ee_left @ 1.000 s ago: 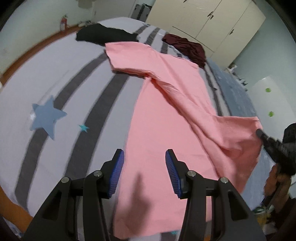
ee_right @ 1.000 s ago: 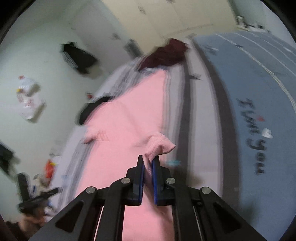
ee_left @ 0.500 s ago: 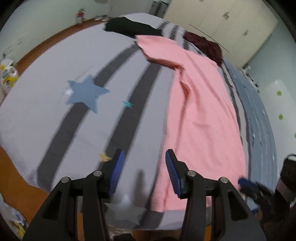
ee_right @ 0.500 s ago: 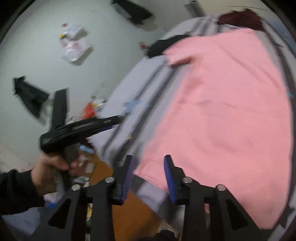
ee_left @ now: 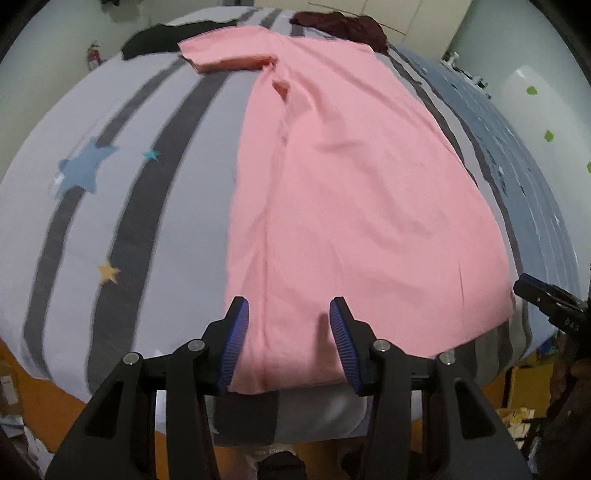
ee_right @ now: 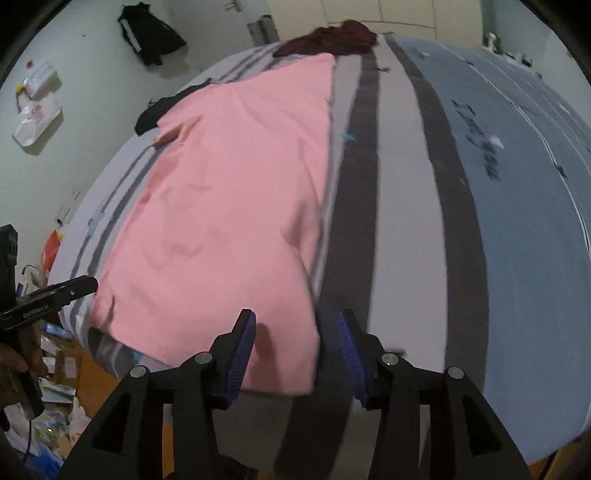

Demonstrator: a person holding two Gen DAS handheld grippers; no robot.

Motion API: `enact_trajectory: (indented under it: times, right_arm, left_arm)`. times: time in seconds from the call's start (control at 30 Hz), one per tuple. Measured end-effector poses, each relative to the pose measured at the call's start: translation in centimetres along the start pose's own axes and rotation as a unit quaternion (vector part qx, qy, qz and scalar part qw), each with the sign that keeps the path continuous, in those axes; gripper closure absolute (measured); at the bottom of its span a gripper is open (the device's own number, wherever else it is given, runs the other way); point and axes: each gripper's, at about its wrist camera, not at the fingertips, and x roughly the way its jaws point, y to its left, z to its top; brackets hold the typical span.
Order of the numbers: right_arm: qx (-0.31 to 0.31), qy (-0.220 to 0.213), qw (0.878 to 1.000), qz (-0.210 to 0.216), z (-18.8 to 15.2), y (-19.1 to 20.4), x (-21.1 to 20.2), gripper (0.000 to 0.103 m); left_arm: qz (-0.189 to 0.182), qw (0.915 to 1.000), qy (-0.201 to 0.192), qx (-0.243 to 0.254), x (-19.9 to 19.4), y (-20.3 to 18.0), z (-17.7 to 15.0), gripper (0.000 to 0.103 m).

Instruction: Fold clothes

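Observation:
A pink T-shirt (ee_left: 354, 192) lies spread flat on the bed, its hem at the near edge and one sleeve (ee_left: 225, 55) sticking out at the far left. My left gripper (ee_left: 288, 325) hovers open above the hem's left part, holding nothing. In the right wrist view the same pink T-shirt (ee_right: 229, 206) fills the left half of the bed. My right gripper (ee_right: 297, 339) is open above the hem's right corner, empty. Each gripper shows at the edge of the other's view: the right one (ee_left: 546, 299) and the left one (ee_right: 48, 295).
The bed has a grey-and-dark striped cover (ee_left: 122, 229) with stars, and a blue section (ee_right: 528, 206) on the right. A maroon garment (ee_right: 332, 37) and a black garment (ee_left: 162, 35) lie at the far end. Clutter (ee_right: 48, 387) covers the floor on the left.
My right gripper has let go of the shirt's corner and opened. The shirt, lifted on its right side a second ago, now lies flat. Both grippers have drawn back toward the hem.

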Motion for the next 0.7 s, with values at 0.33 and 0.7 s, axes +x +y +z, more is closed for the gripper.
enact_trajectory:
  times: [0.33, 0.7]
  right_arm:
    - [0.022, 0.003, 1.0, 0.008, -2.5, -2.0, -1.0, 0.06]
    - [-0.085, -0.015, 0.996, -0.016, -3.7, 2.5, -0.2, 0.041]
  left_arm:
    - [0.0, 0.9998, 0.021, -0.005, 1.8, -0.2, -0.4, 0.102]
    - [-0.079, 0.9931, -0.078, -0.038, -7.1, -0.7, 3.4, 0.102]
